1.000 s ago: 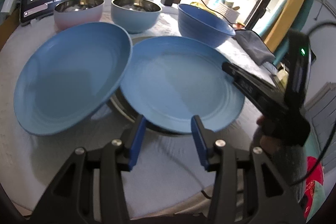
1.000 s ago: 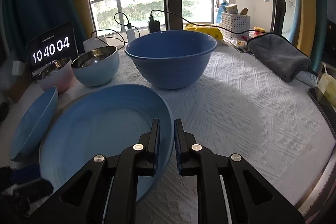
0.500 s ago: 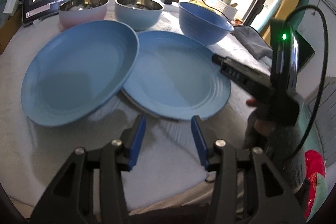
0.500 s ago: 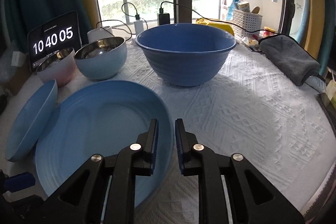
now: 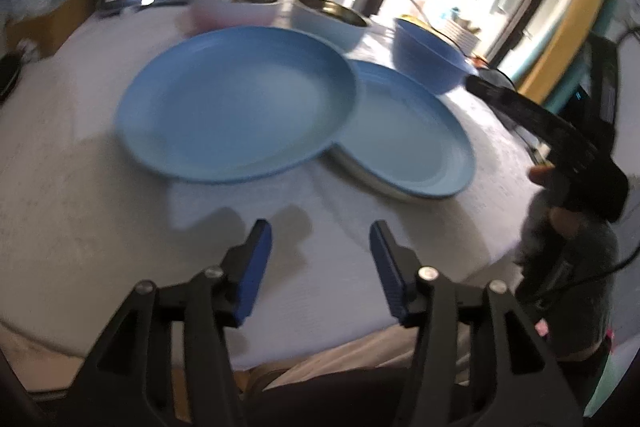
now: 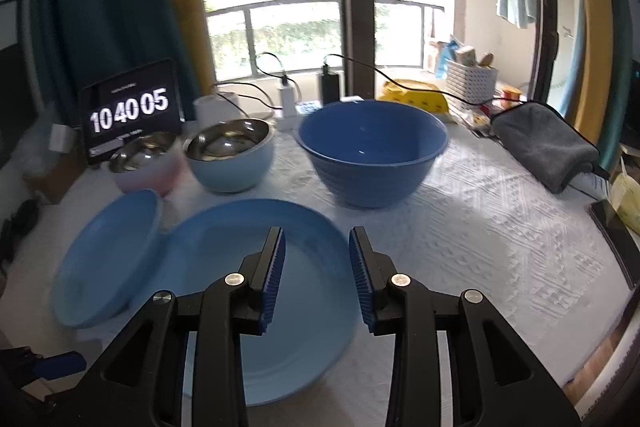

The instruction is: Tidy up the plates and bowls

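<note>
We are holding the left tool (image 5: 320, 259) above the near edge of the table (image 5: 80, 187), its jaws standing wide and having just been opening, with nothing between them. We are keeping the right tool (image 6: 316, 271) over the right plate (image 6: 304, 307), its jaws partly apart and having just been opening too, the pads gripping nothing. The left plate (image 5: 236, 107) is lying tilted, its right rim resting on the left rim of the right plate (image 5: 404, 139). Both plates are sitting near the middle of the table. Behind them, toward the far edge, the pink bowl (image 6: 144, 163), the light blue bowl (image 6: 230, 155) and the large blue bowl (image 6: 372, 151) are standing in a row. A clock display (image 6: 130, 109) is standing at the far left corner, and a grey cloth (image 6: 544, 143) is lying near the right edge.
</note>
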A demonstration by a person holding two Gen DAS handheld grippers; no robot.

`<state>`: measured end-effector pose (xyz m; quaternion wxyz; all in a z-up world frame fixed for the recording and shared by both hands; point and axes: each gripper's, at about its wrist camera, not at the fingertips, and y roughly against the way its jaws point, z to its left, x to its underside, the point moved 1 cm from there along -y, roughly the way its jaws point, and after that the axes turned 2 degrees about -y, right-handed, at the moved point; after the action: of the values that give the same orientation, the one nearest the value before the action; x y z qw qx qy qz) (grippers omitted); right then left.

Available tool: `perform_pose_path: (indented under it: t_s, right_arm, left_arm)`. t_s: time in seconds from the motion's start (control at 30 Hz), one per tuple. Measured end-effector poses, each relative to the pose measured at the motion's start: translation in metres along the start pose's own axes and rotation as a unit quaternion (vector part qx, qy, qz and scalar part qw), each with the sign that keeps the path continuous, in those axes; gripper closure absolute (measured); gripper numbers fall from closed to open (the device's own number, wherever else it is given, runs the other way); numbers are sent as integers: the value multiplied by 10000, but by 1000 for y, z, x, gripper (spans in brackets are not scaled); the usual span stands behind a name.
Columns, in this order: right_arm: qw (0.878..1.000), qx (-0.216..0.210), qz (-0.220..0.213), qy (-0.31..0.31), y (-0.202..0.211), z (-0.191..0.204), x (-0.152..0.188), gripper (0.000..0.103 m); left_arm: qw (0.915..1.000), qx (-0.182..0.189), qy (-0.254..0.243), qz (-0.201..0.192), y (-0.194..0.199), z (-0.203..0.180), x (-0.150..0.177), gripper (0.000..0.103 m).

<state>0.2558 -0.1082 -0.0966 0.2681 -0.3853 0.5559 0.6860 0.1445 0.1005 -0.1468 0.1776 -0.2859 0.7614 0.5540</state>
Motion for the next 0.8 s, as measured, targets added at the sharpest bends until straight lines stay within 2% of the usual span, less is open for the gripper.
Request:
perform_pose_path:
  t_s: [0.17,0.47,0.67,0.8]
  right_arm:
    - [9997,-230,-7,109,7,22,-2,67]
    - [9978,-577,39,328,7,62,-4,67]
    - [9960,-763,92,449,5,83,-4,67]
    - [9952,-828,144,498,0,92,-3,67]
  left_arm:
    - [9981,-280,511,-179,14,34,4,40]
    - [9889,-738,1160,-564,32,83,6,39]
    - [9828,-857,1275,-1024,39,96,-8,39]
    - [9804,-890,1309,-1176,35,101,-19,39]
